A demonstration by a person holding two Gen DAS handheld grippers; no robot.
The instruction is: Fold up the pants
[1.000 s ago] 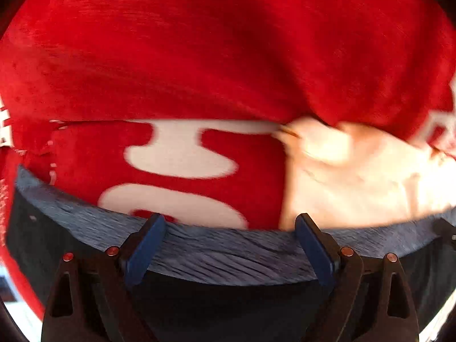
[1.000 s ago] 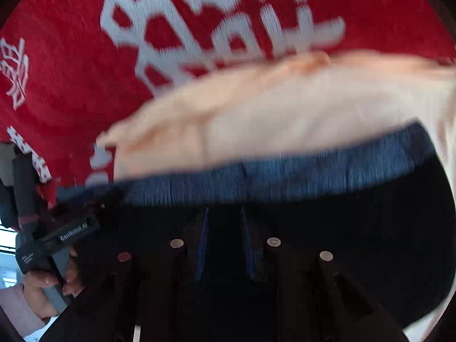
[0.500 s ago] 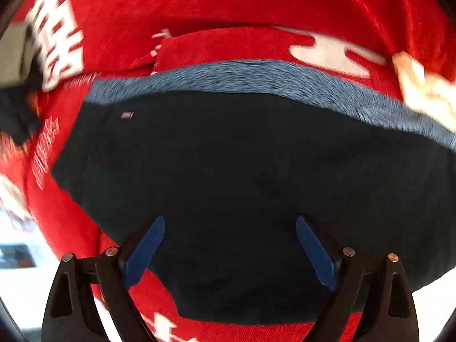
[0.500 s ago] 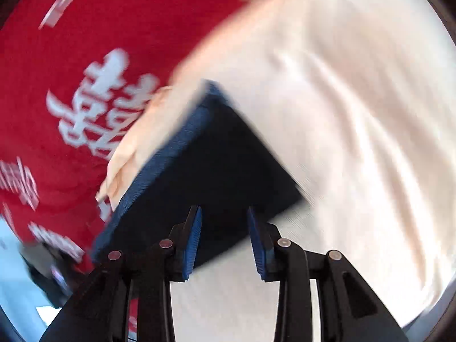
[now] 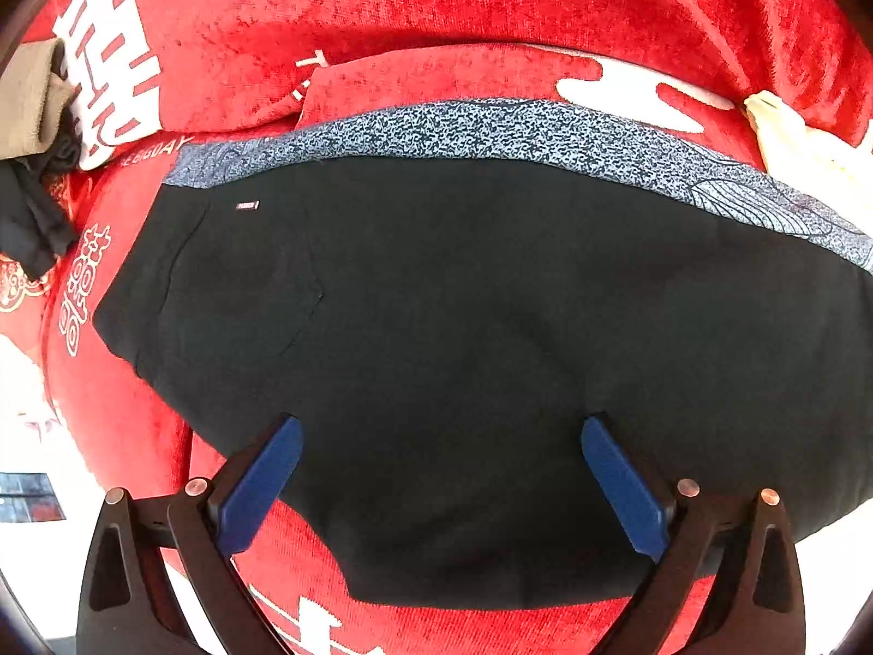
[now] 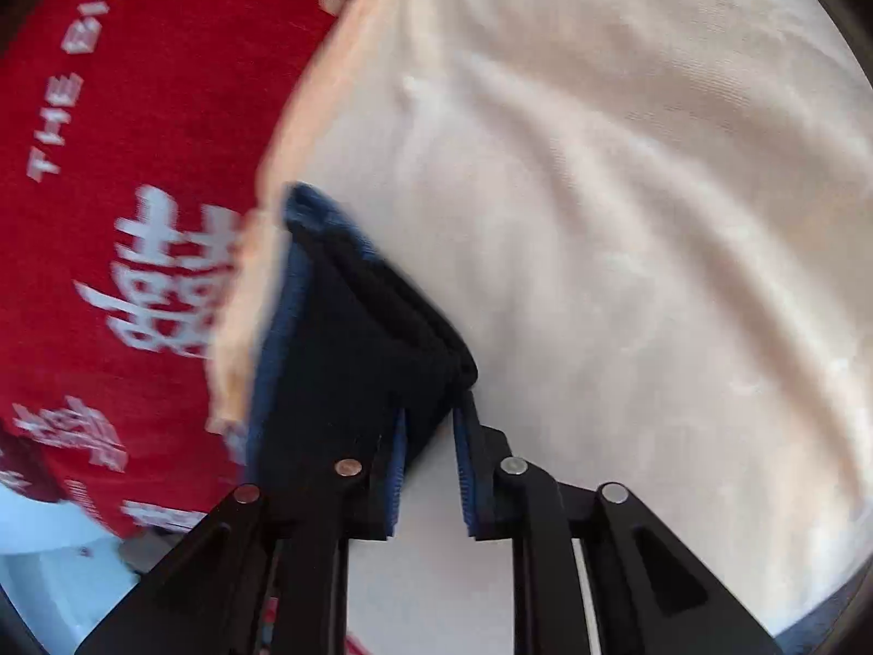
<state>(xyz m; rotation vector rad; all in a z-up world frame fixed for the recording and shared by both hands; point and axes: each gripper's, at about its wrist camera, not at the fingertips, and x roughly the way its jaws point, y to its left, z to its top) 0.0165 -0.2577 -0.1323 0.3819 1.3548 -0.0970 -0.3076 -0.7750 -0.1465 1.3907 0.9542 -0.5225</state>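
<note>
Left gripper (image 5: 436,469): hanging wide apart over the black pants (image 5: 464,327).
Right gripper (image 6: 428,456): narrowing on pants' corner (image 6: 349,338); grip unclear.
Red cloth (image 5: 436,11): lying underneath.

A pair of black knit pants (image 5: 491,338) with a speckled blue-grey waistband (image 5: 491,134) lies spread flat over red velvet cloth printed with white characters. The waistband runs in a curve along the far edge, and a small pale label (image 5: 246,206) sits just below it near the left end, above a stitched pocket outline. The fabric looks smooth, with only faint creases. In the right wrist view a folded corner of the pants (image 6: 354,349) shows stacked layers, blue edge leftward, blurred
</note>
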